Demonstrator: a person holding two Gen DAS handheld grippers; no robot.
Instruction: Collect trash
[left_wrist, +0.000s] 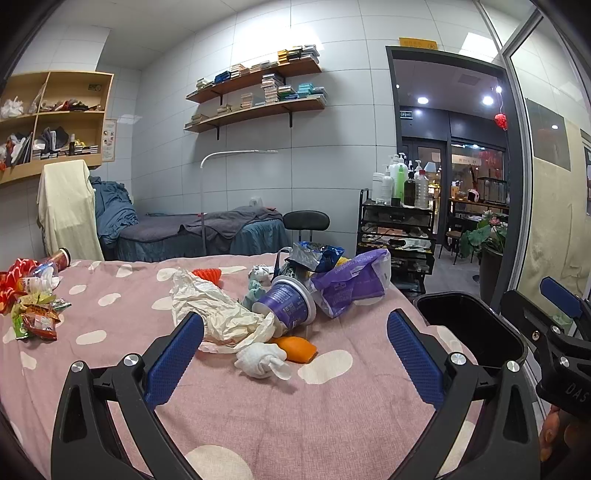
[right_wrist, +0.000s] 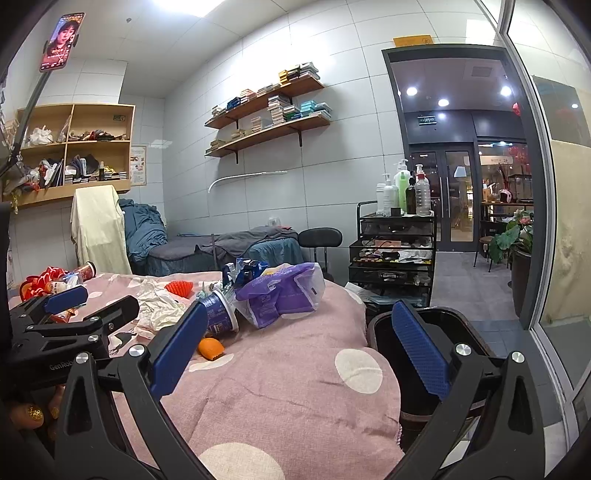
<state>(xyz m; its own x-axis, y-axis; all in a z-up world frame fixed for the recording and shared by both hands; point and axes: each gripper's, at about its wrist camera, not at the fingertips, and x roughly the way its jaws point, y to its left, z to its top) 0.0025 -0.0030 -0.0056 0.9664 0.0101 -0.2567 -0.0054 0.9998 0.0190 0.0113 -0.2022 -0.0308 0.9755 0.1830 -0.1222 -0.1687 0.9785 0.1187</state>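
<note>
On the pink spotted bedcover (left_wrist: 258, 417) lies a heap of trash. It holds a white tissue wad (left_wrist: 258, 360), an orange peel (left_wrist: 297, 349), crumpled cream paper (left_wrist: 214, 306), a purple tub (left_wrist: 288, 304) on its side, a purple plastic bag (left_wrist: 351, 284) and a blue snack bag (left_wrist: 317, 254). Snack wrappers (left_wrist: 35, 314) lie at the far left. My left gripper (left_wrist: 295, 354) is open just short of the tissue, holding nothing. My right gripper (right_wrist: 301, 349) is open and empty over the bed's right edge, beside the black bin (right_wrist: 380, 332). The tub (right_wrist: 221, 314) lies ahead of its left finger.
A black trolley (left_wrist: 399, 221) with bottles on top stands beyond the bin (left_wrist: 472, 328), with a black stool (left_wrist: 306, 221) and a grey massage bed (left_wrist: 207, 232) behind. A glass wall runs along the right. A phone on a stand (right_wrist: 61, 40) rises at the left.
</note>
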